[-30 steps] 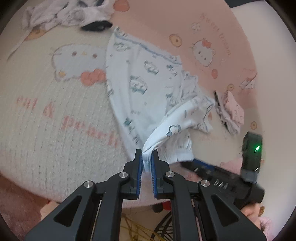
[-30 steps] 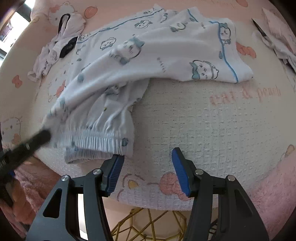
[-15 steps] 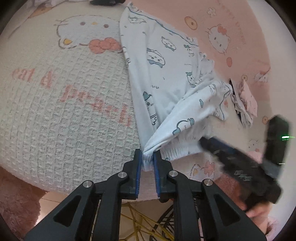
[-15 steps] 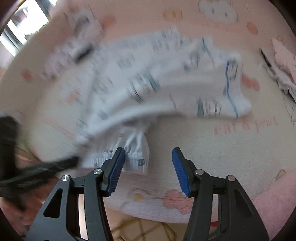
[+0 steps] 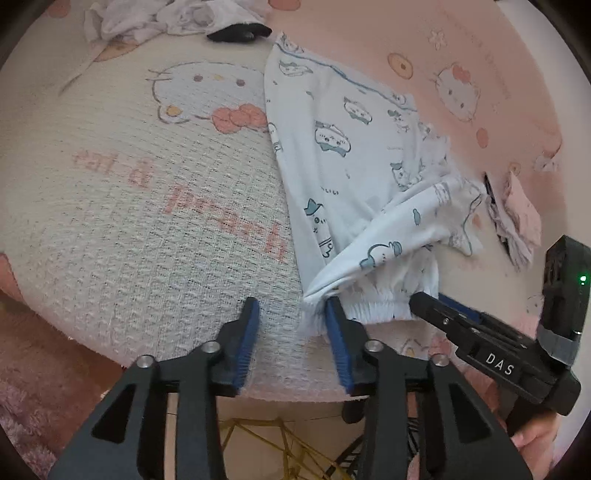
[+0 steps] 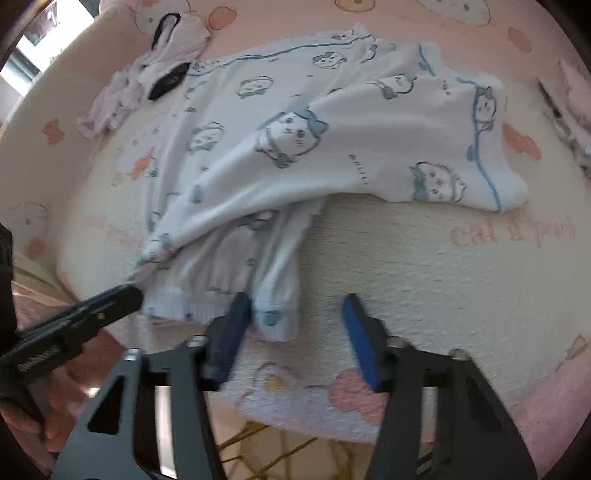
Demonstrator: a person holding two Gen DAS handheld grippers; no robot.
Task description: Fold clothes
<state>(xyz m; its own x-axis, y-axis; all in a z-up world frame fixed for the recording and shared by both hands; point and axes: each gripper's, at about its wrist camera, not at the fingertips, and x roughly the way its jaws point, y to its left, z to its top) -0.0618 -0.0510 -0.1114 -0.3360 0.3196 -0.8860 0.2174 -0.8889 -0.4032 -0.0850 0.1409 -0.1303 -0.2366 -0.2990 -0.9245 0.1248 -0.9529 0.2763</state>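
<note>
White pyjama trousers with blue cartoon prints [image 5: 354,177] lie on a Hello Kitty blanket [image 5: 147,206], folded lengthwise; they also show in the right wrist view [image 6: 295,147]. My left gripper [image 5: 291,325] is open at the near end, the cloth corner resting beside its right finger. My right gripper [image 6: 295,317] is open at the elastic cuffs [image 6: 273,314], its left finger touching them. The right gripper also shows in the left wrist view [image 5: 428,306].
A crumpled pale garment with a black piece [image 5: 166,18] lies at the far side; it also shows in the right wrist view [image 6: 147,74]. A small pink folded cloth [image 5: 517,218] lies at the right. The blanket's near edge [image 5: 221,384] drops off to the floor.
My left gripper has opened and let go of the trouser corner, which now lies on the blanket. My right gripper has moved in to the cuffs.
</note>
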